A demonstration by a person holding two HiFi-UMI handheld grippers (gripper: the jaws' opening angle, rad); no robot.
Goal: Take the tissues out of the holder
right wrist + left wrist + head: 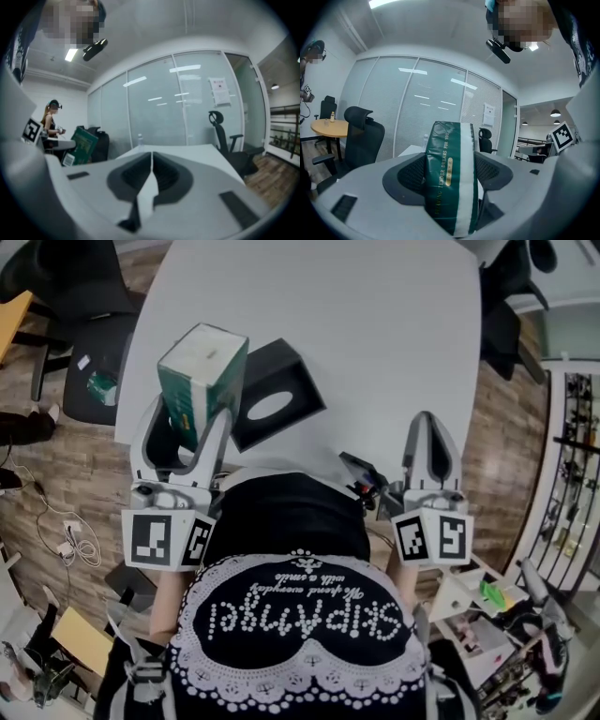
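My left gripper (190,423) pinches the lower end of a green tissue pack (202,371), held tilted at upper left of centre. The black tissue holder (286,367) sits just right of it on the white table (375,343). My right gripper (428,427), lower right, is closed on nothing. I judge the soft pack could slip from this one-ended pinch and fall.

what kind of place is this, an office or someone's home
Most likely an office meeting room. It has tall glass partition walls, a black high-backed office chair and a large white rectangular table, and nothing homelike shows.
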